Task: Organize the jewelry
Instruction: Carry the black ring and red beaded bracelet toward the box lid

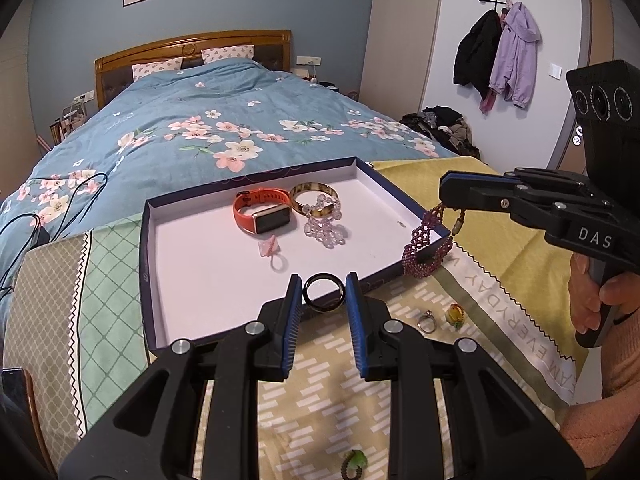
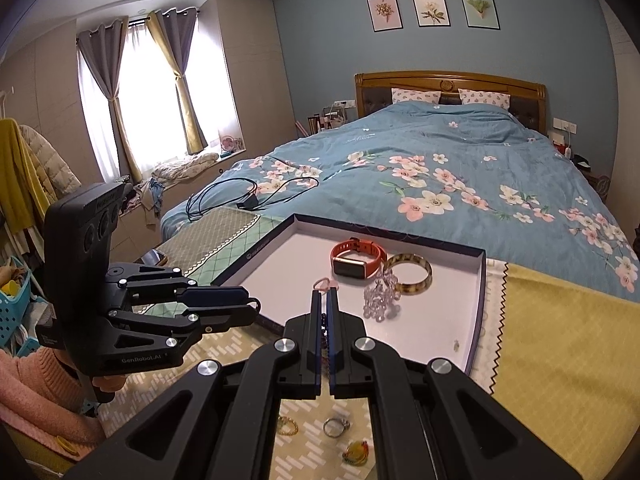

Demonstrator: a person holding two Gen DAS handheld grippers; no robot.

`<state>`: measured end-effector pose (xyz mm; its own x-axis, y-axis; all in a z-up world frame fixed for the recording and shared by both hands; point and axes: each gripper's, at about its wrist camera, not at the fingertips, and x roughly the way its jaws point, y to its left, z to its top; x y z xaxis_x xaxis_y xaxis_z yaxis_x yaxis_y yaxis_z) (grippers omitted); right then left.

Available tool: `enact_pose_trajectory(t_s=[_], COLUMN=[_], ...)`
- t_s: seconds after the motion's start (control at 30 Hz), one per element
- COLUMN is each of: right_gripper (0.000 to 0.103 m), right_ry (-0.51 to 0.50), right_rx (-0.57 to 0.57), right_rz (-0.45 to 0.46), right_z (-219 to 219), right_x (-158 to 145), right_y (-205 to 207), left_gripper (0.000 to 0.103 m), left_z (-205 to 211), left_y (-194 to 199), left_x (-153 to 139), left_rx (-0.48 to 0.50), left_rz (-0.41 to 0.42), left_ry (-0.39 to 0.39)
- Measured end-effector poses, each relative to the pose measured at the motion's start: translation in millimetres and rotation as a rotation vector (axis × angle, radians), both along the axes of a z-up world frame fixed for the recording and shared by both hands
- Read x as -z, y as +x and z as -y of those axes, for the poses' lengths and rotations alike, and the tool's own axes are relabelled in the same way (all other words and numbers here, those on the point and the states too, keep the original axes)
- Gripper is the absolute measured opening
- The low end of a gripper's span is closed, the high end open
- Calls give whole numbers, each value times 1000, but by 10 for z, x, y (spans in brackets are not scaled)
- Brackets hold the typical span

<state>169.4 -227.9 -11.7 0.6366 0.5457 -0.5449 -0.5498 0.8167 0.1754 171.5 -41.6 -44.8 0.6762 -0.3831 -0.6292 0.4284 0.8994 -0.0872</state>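
My left gripper (image 1: pixel 323 294) clamps smooth dark ring (image 1: pixel 323 293) over tray's (image 1: pixel 256 320) near edge. My right gripper (image 1: pixel 445 200) pinches woven purple bead bracelet (image 1: pixel 427 249), draped across tray's near right corner; jaws nearly closed.

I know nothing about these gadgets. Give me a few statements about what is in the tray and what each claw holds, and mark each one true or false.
1. The left gripper holds a dark ring between its fingers. True.
2. The right gripper is empty. False: it is shut on a purple beaded bracelet, which hangs over the tray's corner.
3. The orange watch lies inside the tray. True.
4. The amber bangle sits on the cloth outside the tray. False: it lies in the tray, beside the watch.
5. A silver ring lies on the cloth outside the tray. True.
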Motion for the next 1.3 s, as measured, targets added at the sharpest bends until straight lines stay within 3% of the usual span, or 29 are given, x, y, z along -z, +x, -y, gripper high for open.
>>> enact_pose_trajectory(t_s=[0.6,1.3], right_gripper=[1,1], right_ry=[-7,2], right_rx=[4,10], right_rz=[4,-55], right_z=[-93,-148], right_x=[-34,151], right_y=[326,652], left_gripper=[23,23], left_z=[64,74], left_y=[282,648], left_x=[48,238], left_rx=[-9,-33], left_rz=[-5,-68], left_ry=[35,53])
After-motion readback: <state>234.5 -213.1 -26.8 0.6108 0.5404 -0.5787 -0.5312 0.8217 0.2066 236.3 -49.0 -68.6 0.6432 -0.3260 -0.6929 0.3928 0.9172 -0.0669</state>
